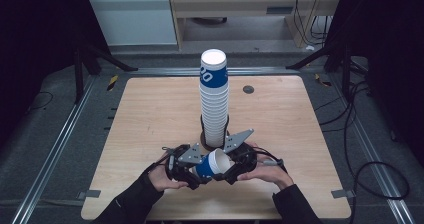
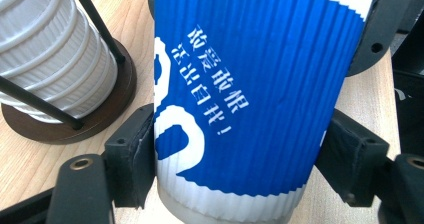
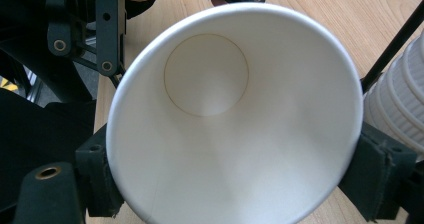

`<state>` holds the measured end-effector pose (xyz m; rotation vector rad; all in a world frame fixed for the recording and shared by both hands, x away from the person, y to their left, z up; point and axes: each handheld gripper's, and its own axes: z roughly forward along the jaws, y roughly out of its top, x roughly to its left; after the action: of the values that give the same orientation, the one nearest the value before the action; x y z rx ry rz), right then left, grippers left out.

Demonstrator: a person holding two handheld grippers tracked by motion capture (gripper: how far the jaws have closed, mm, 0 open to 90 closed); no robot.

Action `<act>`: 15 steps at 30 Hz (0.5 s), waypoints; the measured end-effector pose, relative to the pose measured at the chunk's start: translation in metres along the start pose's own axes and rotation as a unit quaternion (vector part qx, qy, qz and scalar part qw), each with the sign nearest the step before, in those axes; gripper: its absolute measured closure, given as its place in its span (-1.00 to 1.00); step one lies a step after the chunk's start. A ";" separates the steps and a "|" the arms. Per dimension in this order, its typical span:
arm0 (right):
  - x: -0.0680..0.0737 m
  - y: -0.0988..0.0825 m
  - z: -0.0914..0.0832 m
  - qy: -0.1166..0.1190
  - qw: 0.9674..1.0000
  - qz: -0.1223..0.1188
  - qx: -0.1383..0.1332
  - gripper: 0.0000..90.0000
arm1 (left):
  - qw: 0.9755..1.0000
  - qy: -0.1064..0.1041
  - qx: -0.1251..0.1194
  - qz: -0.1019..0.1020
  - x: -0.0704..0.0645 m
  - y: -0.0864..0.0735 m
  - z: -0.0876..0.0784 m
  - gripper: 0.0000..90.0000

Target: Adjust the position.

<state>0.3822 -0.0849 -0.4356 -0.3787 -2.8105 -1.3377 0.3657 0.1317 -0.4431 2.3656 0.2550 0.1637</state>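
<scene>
Two grippers meet on one blue and white paper cup (image 1: 212,164), which lies tipped on its side just above the wooden table (image 1: 150,114), near its front edge and right in front of the tall stack of cups (image 1: 215,99) in its dark round holder (image 2: 100,111). Your left gripper (image 1: 192,171) has its pads clamped on the ribbed blue sleeve near the cup's base. Your right gripper (image 1: 231,170) is clamped across the open white rim, so its view looks straight down into the bare inside of the cup. Your hands sit close together, one at each end of it.
</scene>
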 end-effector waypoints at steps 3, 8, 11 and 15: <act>0.000 0.000 0.000 -0.001 1.000 -0.004 -0.005 -0.69 | 1.000 0.001 -0.005 0.001 0.000 0.000 -0.002 -0.44; 0.001 0.001 -0.003 -0.015 0.999 -0.012 -0.025 -0.80 | 1.000 0.007 -0.009 -0.008 0.002 -0.001 -0.006 -0.43; 0.000 0.001 -0.008 -0.025 0.999 -0.009 -0.044 -0.81 | 1.000 0.011 -0.011 -0.013 0.006 -0.002 -0.010 -0.43; -0.003 0.002 -0.022 -0.035 0.996 0.002 -0.087 -0.82 | 0.999 0.019 -0.021 -0.025 0.010 -0.004 -0.015 -0.43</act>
<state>0.3836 -0.1016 -0.4204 -0.4417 -2.7528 -1.6059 0.3715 0.1470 -0.4350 2.3130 0.3252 0.1896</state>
